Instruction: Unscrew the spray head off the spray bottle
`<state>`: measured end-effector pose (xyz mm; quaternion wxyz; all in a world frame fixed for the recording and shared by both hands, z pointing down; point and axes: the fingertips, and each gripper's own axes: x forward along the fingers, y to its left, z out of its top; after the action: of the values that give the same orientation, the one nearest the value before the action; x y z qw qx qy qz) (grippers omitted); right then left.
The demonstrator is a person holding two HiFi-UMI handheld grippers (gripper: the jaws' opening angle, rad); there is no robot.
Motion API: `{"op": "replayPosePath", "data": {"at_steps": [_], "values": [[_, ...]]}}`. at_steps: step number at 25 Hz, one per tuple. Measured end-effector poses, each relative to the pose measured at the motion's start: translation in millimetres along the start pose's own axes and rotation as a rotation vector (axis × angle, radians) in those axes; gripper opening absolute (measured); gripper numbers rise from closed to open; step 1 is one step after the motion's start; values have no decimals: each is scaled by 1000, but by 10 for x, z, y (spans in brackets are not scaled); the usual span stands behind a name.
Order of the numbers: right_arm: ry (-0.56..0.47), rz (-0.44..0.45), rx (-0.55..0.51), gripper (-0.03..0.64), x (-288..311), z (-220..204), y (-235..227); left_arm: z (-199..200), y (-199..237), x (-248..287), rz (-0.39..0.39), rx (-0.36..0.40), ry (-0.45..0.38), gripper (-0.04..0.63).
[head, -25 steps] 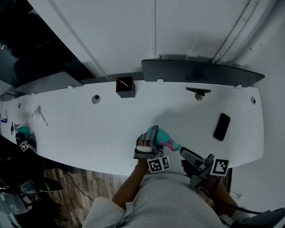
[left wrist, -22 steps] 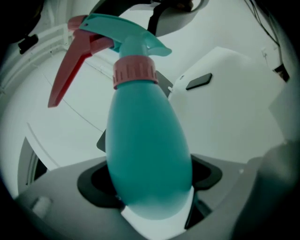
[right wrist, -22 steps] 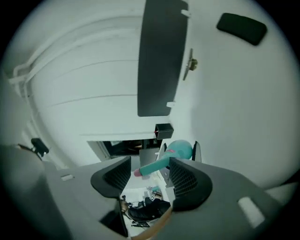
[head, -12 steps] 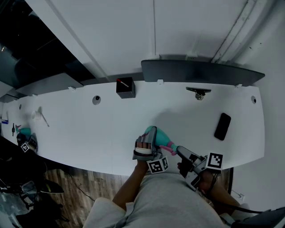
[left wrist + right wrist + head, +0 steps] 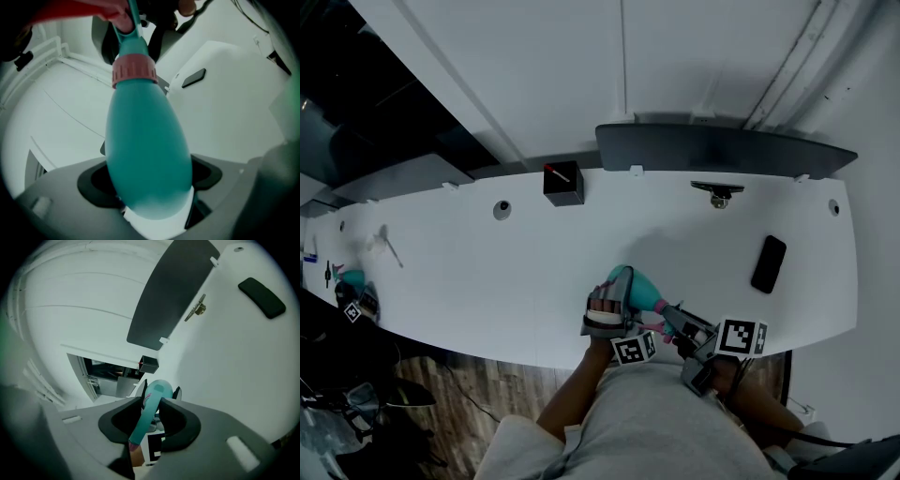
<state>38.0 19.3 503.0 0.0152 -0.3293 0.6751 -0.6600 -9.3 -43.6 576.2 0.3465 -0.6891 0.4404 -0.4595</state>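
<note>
At the near edge of the long white table (image 5: 487,272), just in front of the person's grey-clad body, the two grippers meet over one object. The left gripper (image 5: 612,298) is clamped on the smooth teal plastic spray bottle (image 5: 147,154): its own view shows the rounded body filling the gap, with both dark pads pressed against the sides. The bottle is held above the table and points away from this gripper, its ribbed pink collar (image 5: 134,70) at the far end of the body.

Just beside it, on the person's right, the right gripper (image 5: 682,324) comes in from the opposite side. Its jaws have just been closing and now stand narrow, with the slim teal-and-pink spray head (image 5: 149,411) running between them and both black pads against it.

Farther out on the tabletop, to the right, a flat black phone (image 5: 767,265) lies on its own. Beyond the bottle, near the back edge, stands a small black open-topped box (image 5: 563,184). To its right a small metal fitting (image 5: 716,195) sits under a wide dark grey panel (image 5: 722,150), which rises against the white wall.
</note>
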Motion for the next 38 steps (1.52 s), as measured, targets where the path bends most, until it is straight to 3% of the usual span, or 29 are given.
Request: {"op": "replayPosePath", "data": {"at_steps": [5, 6, 9, 12, 20, 23, 25, 32, 38], "values": [[56, -4, -167, 132, 10, 30, 34, 1, 33, -7, 6, -5, -6, 430], [77, -18, -233, 101, -1, 43, 23, 13, 10, -14, -9, -9, -10, 430], [162, -62, -495, 97, -19, 50, 21, 52, -50, -30, -41, -24, -29, 430], [255, -110, -848, 94, -33, -5, 81, 99, -79, -39, -61, -30, -54, 430], [509, -367, -2011, 91, -34, -222, 7, 117, -268, -42, -154, -55, -60, 430], [526, -399, -2273, 91, -37, -247, -6, 30, -295, -19, -180, -85, -27, 430], [502, -393, -2312, 91, -49, -229, 17, -55, -277, -10, -180, -109, -3, 430], [376, -300, -2247, 91, -131, -148, 165, -135, -214, 20, -183, -219, 31, 430], [88, -225, -2140, 92, -394, 106, 395, -299, -87, 53, -193, -471, 75, 430]]}}
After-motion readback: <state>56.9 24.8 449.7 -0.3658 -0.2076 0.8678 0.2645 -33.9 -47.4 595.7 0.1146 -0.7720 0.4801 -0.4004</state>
